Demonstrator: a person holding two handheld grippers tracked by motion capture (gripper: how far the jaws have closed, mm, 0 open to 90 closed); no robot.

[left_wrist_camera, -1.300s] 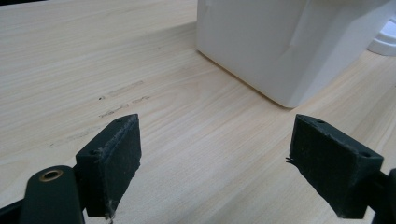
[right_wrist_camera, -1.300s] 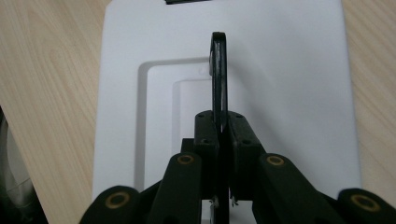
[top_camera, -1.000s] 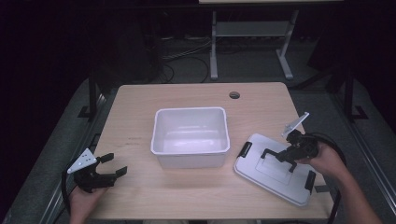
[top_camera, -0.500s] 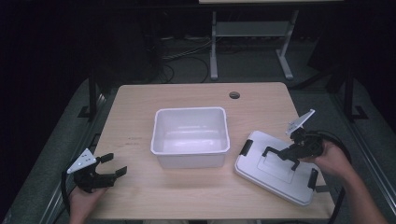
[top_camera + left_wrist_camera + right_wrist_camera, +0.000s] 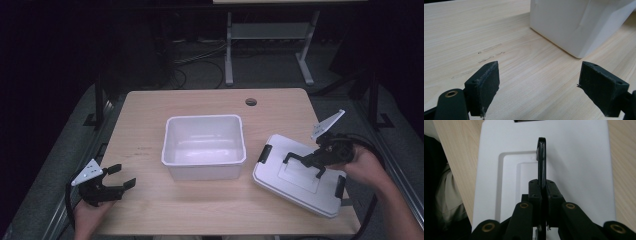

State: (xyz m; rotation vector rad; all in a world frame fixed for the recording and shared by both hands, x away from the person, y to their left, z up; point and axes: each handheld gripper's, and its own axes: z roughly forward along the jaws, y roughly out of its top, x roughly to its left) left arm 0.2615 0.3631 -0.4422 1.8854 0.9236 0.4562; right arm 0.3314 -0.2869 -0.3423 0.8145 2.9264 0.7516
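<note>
A white bin (image 5: pixel 202 172) stands open-topped in the middle of the wooden table (image 5: pixel 150 110). To its right lies its white lid (image 5: pixel 295 186), tilted, with black clips at the ends. My right gripper (image 5: pixel 320 159) is shut on the lid's black handle (image 5: pixel 301 159). In the right gripper view the pads (image 5: pixel 534 191) pinch the thin handle (image 5: pixel 541 157) edge-on over the lid (image 5: pixel 579 170). My left gripper (image 5: pixel 122 176) stands open near the table's front left corner. Nothing is between its jaws (image 5: pixel 541 87), which point at the bin's corner (image 5: pixel 574 22).
A round cable hole (image 5: pixel 251 102) sits near the table's far edge. Bare wood lies between the left gripper and the bin. A metal stand (image 5: pixel 270 35) and cables are on the dark floor behind. The person's clothing (image 5: pixel 446 190) shows beside the table edge.
My right gripper has risen, still shut on the handle, and the lid has tilted up with it. The left gripper has stayed where it was.
</note>
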